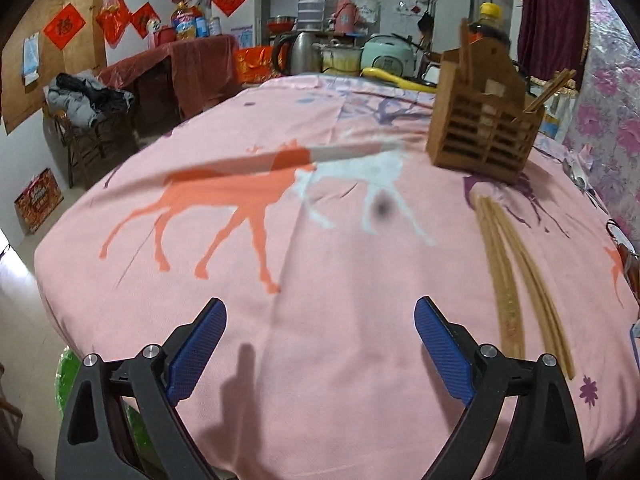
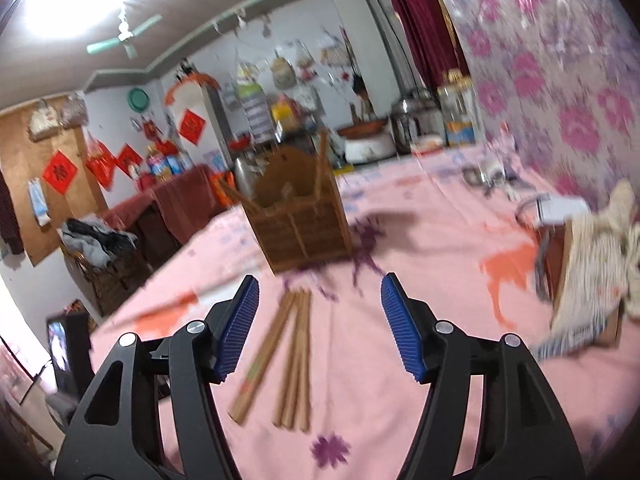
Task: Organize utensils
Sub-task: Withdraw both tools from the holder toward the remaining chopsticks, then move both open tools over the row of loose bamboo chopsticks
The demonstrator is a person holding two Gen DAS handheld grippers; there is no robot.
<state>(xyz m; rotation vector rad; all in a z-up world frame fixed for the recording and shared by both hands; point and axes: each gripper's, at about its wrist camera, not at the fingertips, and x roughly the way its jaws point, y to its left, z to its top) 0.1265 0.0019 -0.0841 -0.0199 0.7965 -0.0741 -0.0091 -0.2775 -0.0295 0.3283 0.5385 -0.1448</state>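
- Done: some chopsticks stand in the wooden holder (image 2: 298, 216).
- Left: loose chopsticks (image 2: 280, 356) lie on the tabletop (image 1: 320, 280).
- Left claw (image 1: 320, 344): wide, empty.
- Right claw (image 2: 316, 324): spread, empty, above the loose chopsticks.

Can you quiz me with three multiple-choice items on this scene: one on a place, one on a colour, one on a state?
1. Where do the loose chopsticks lie?
A. On the cloth in front of the wooden holder
B. On the floor
C. Across the holder's top

2. What colour are the pads of the right claw?
A. Red
B. Blue
C. Green

3. How is the left claw?
A. Shut on a chopstick
B. Shut on the holder
C. Open and empty

Key:
1 A: they rest on the pink tablecloth, on the near side of the holder.
2 B: both ribbed pads are blue.
3 C: its pads stand wide apart with only cloth between them.
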